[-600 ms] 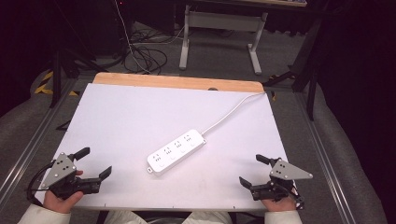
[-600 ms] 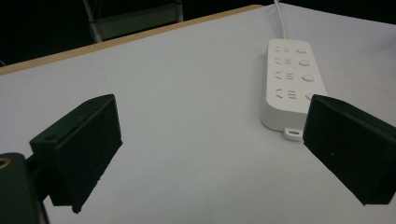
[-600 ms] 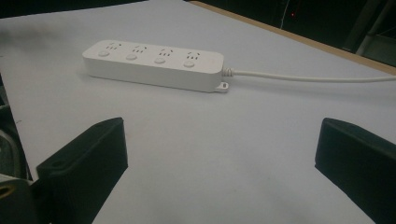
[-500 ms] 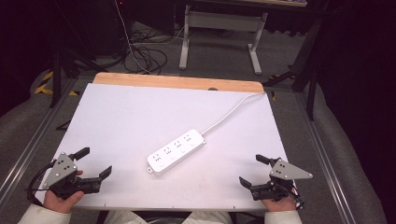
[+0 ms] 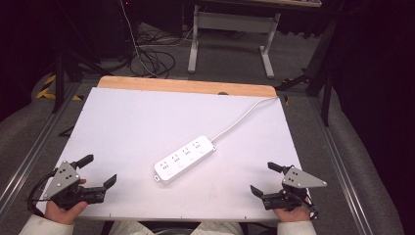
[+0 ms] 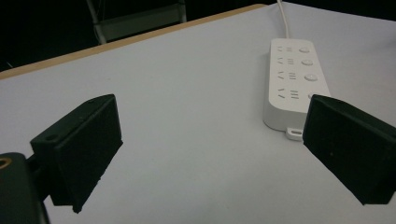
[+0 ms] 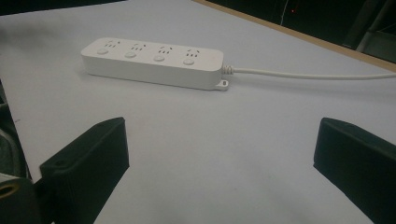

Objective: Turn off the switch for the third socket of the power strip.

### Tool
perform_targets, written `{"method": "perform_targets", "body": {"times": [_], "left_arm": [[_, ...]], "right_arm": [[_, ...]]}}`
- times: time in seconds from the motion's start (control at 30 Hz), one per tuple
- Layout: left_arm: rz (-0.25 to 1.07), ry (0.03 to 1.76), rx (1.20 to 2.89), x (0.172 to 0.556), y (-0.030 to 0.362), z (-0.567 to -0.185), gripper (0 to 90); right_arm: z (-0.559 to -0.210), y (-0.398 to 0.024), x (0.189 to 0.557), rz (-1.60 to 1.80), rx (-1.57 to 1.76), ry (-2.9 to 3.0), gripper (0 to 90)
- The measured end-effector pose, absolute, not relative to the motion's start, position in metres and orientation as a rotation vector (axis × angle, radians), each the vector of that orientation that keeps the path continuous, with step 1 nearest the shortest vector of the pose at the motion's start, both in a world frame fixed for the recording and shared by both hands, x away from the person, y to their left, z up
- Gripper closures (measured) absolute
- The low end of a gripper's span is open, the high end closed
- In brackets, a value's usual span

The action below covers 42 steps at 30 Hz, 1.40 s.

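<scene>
Item under work: a white plastic four-socket power strip (image 5: pixel 185 159) with a button beside each socket. It lies flat and diagonal near the middle of the white surface (image 5: pixel 147 117), somewhat toward the near edge. Its white round cable (image 5: pixel 244 116) runs from the far end of the strip to the far right corner of the surface and drops over the edge there.

Left gripper (image 5: pixel 95 171): held by a hand at the near left corner, jaws wide apart, nothing between them, well apart from the strip. In the left gripper view the strip's near end (image 6: pixel 292 88) sits just beyond the right jaw.

Right gripper (image 5: pixel 264 178): held at the near right corner, jaws likewise spread, empty, well apart from the strip (image 7: pixel 152 60).

Risks, as judged: the strip is light and lies loose on a smooth surface, so a one-sided push would likely slide or spin it rather than seat a grip. The cable could drag or tug the strip if lifted from the near end alone.

Comparison with the earlier frames: strip, cable and both grippers stand where they did; no change noted.
</scene>
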<state>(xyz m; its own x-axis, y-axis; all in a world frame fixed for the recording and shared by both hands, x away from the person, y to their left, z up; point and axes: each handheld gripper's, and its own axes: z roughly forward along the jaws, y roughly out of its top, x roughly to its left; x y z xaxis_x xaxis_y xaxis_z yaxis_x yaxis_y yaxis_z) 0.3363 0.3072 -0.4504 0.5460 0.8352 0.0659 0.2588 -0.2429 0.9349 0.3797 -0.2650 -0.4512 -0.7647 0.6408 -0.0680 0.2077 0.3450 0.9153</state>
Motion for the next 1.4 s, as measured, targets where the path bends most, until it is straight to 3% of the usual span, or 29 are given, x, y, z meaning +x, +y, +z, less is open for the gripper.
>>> {"method": "perform_targets", "body": {"times": [0.7, 1.4], "left_arm": [[0.720, 0.905, 1.783, 0.336, 0.307, -0.449, 5.9], [0.720, 0.909, 1.787, 0.336, 0.306, -0.450, 6.0]], "right_arm": [[-0.436, -0.259, 0.384, 1.385, 0.767, 2.199, 5.4], [-0.409, -0.206, 0.418, 1.346, 0.672, 2.323, 7.6]]}}
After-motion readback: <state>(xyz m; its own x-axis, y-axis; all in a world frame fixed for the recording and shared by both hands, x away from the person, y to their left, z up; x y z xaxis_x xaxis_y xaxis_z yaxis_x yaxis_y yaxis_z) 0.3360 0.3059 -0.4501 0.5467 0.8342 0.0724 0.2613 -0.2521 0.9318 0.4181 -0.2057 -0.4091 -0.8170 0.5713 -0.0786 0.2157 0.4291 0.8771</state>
